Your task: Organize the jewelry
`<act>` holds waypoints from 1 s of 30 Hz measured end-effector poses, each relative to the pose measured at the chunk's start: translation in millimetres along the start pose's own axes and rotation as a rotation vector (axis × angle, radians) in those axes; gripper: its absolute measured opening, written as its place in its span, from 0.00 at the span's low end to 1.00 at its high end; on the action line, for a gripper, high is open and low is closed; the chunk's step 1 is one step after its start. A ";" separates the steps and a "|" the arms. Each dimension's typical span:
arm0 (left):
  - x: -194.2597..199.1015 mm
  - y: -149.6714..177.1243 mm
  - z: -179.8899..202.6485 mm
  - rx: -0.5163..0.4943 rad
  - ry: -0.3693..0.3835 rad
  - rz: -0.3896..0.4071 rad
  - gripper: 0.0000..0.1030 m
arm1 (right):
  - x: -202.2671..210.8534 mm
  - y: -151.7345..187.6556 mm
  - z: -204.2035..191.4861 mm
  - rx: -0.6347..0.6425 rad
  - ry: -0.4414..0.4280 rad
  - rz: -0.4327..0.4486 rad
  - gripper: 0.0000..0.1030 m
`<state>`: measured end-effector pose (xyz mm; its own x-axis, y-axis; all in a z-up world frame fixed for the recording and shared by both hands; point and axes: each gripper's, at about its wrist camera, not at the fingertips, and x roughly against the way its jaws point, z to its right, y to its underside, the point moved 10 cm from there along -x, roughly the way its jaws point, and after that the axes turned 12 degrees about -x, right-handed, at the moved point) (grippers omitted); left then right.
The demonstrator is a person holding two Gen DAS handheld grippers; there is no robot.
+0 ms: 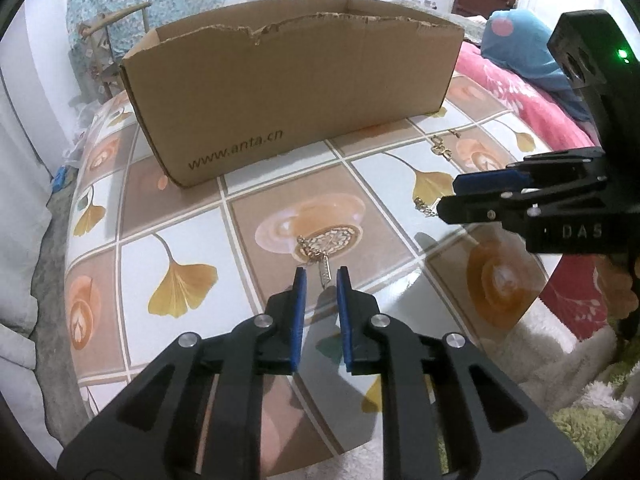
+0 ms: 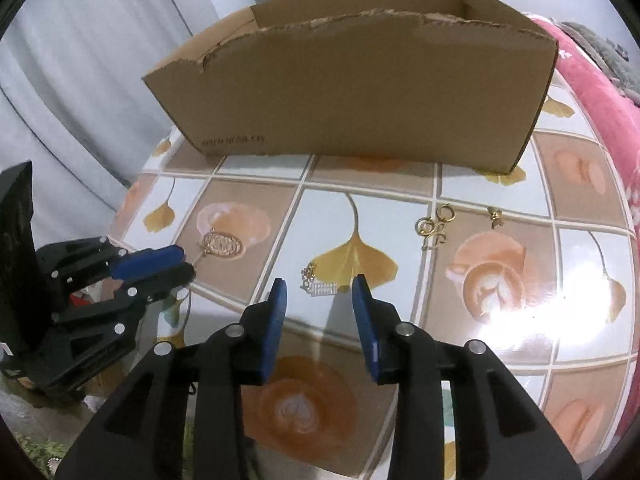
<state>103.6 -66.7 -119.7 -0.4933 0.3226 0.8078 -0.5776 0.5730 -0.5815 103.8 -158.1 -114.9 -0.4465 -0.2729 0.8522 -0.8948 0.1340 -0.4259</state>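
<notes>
Two grippers are hovering over a tiled tabletop as the jewelry sort is getting under way, with every visible piece lying on the table and none seen in the box.

The left gripper is poised with its jaws slightly parted around the stem of a round filigree pendant; the blue pads are not pressing on it. The right gripper is standing wider apart, framing a small chain with a bar charm that is resting on a ginkgo leaf print, untouched.

By the look of it, the step in hand is the pick-up: each claw is lining up on its own piece. The next move is calling for a short descent, a careful pinch on thin metal lying flat, then a lift over the torn cardboard wall.

Counted: one box, two grippers, one pendant, one chain, and a cluster of gold rings and hooks with a small earring just beside it, nearer the box. How many rings are tangled there is too small to tell.
</notes>
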 end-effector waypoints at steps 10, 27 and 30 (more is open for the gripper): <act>-8.5 -1.6 -2.5 -0.001 -0.017 -0.022 0.15 | -12.4 0.8 -9.3 0.086 0.060 0.022 0.33; -9.1 -2.6 -1.2 -0.021 -0.028 -0.024 0.14 | -23.9 -1.4 -14.0 0.116 0.112 0.034 0.14; -9.3 -2.7 -0.8 -0.024 -0.032 -0.026 0.14 | -21.0 -0.8 -10.9 0.110 0.110 0.037 0.14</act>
<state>110.3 -70.6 -125.5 -0.4988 0.2831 0.8192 -0.5752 0.5989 -0.5572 113.9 -142.1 -129.2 -0.4822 -0.1630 0.8607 -0.8747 0.0350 -0.4834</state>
